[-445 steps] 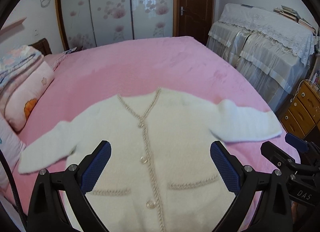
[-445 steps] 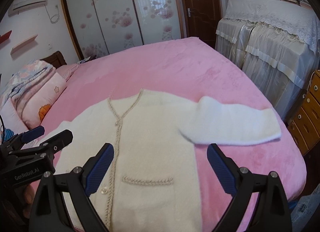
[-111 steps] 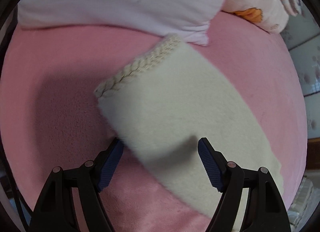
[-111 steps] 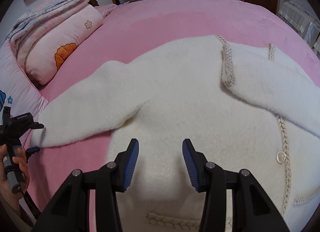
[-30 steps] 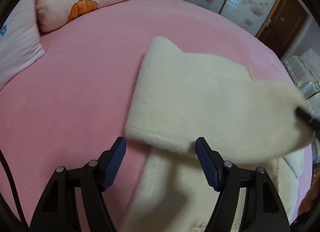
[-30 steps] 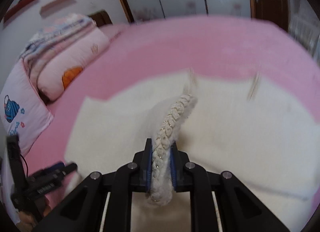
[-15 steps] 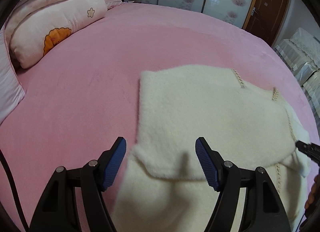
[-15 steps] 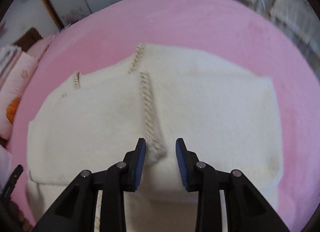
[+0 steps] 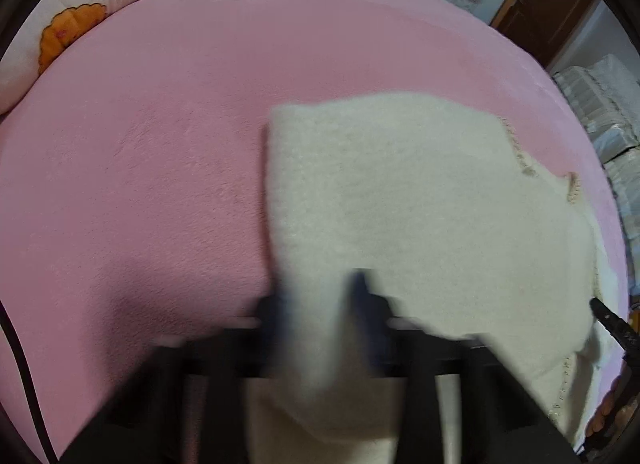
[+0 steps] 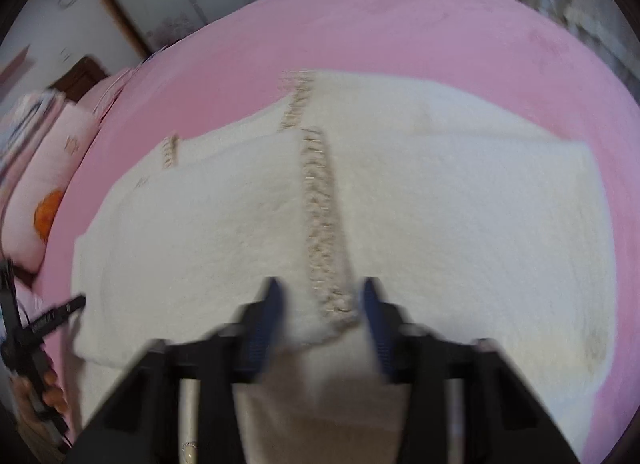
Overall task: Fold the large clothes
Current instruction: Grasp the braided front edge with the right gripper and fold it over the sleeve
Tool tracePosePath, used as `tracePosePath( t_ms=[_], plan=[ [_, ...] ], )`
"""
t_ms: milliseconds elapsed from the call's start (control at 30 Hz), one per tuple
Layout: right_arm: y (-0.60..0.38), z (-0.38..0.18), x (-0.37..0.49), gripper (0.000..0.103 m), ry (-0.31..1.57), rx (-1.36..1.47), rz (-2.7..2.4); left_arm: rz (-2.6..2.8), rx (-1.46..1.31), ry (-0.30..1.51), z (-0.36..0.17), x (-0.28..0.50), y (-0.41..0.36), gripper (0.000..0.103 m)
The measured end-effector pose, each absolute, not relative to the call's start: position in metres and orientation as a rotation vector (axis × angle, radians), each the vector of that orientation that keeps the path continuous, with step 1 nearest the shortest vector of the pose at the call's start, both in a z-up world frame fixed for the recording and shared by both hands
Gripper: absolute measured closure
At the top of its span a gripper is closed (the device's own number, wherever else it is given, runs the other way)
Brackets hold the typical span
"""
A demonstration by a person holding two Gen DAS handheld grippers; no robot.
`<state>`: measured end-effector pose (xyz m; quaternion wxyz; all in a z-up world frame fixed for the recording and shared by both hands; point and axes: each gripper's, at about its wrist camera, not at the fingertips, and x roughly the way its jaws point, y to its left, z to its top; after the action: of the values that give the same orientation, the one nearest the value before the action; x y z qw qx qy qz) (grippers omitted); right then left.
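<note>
Fluffy cream knitted cardigan [image 9: 400, 200] lies on the pink plush bedspread [image 9: 160, 144], both sleeves folded across its body. My left gripper [image 9: 320, 304], pitched steeply down, has just been closing; its blurred jaws now clamp the near edge of the folded sleeve. Only the right view shows the braided beige cuff trim [image 10: 320, 224]. My right gripper [image 10: 322, 304] has just been narrowing, with the cuff end between its blue pads [image 10: 272, 316]; contact unclear.

Motion blur smears both grippers' fingers [image 9: 362, 296] at lower centre, and the cardigan's [image 10: 460, 224] near hem runs off the bottom edge.
</note>
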<state>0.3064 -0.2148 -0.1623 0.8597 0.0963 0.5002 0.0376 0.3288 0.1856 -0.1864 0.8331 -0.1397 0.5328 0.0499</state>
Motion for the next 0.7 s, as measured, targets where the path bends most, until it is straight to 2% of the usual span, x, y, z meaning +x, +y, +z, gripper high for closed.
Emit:
tracePosePath(
  t_ms=[67,200,333,500,700],
  plan=[
    [-0.217,-0.152,0.296,0.087,0.993,0.208,0.072,0.109,-0.284,1.11,-0.185,0.329,0.187,0.089],
    [-0.221,-0.173,0.294,0.086,1.052,0.193,0.031,0.089,-0.26,1.105,-0.192,0.329,0.19,0.086],
    [-0.217,-0.151,0.284,0.066,1.043,0.185,-0.009,0.165,-0.196,1.062,-0.173,0.318,0.189,0.066],
    [-0.199,-0.12,0.26,0.066,0.937,0.158,0.069,0.113,-0.22,0.963,-0.134,0.292,0.17,0.055],
    [-0.129,-0.105,0.258,0.066,0.88,0.083,0.237,-0.017,-0.314,0.984,-0.128,0.28,0.123,0.055]
  ],
)
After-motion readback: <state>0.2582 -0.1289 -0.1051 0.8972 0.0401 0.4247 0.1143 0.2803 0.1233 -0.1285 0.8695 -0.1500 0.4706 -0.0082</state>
